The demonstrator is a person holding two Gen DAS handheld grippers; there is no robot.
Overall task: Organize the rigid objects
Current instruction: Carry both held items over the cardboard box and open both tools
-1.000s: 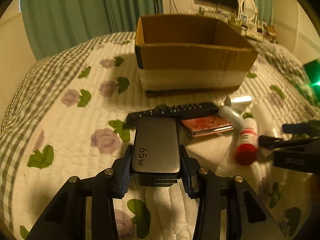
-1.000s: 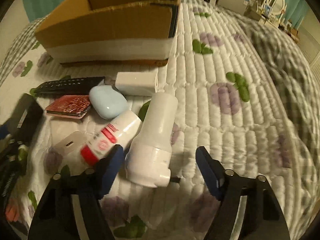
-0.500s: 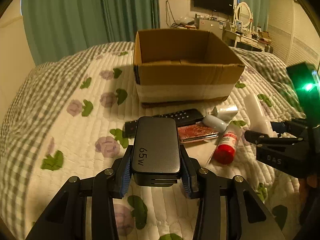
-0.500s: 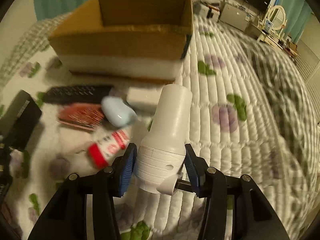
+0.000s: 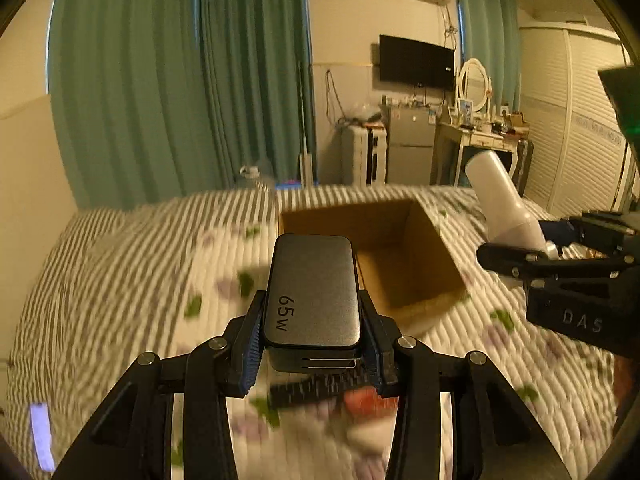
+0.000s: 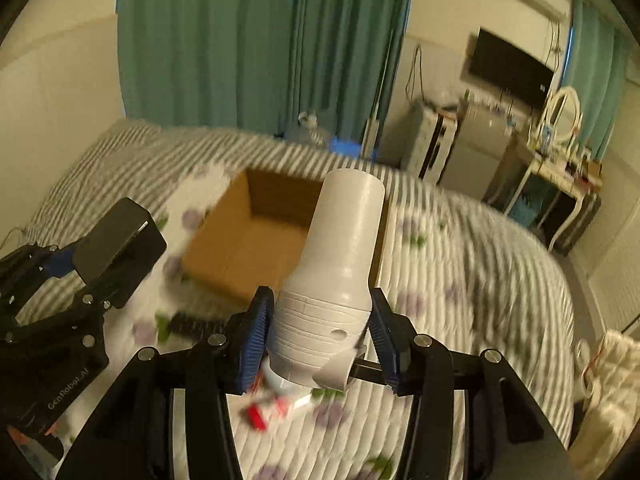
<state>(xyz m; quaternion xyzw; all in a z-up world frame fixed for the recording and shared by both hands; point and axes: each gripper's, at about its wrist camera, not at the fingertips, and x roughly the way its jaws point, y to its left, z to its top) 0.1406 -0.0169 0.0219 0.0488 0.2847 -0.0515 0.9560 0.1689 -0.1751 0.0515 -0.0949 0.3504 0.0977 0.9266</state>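
**Both grippers hold their loads in the air near the open box**

The left gripper (image 5: 312, 350) is clenched on a dark grey power bank (image 5: 313, 296) marked "65w", its blue-padded fingers (image 5: 252, 344) pressed to both long sides. In the left wrist view the power bank sits at centre, with the open cardboard box (image 5: 404, 256) just beyond it toward 1 o'clock, resting on the quilted bed cover (image 5: 132, 280).

The right gripper (image 6: 320, 340) grasps a white plastic bottle-shaped object (image 6: 336, 280) by its wide ribbed base, the narrower end pointing up and away. In the right wrist view the box (image 6: 244, 248) lies behind it toward 11 o'clock, and the left gripper with its power bank (image 6: 120, 248) shows at 9 o'clock.

Below the grippers, blurred, a black remote (image 5: 308, 390) and a red-and-white tube (image 6: 268, 410) lie on the cover. A wall television (image 5: 416, 62) hangs at 1 o'clock in the left view.
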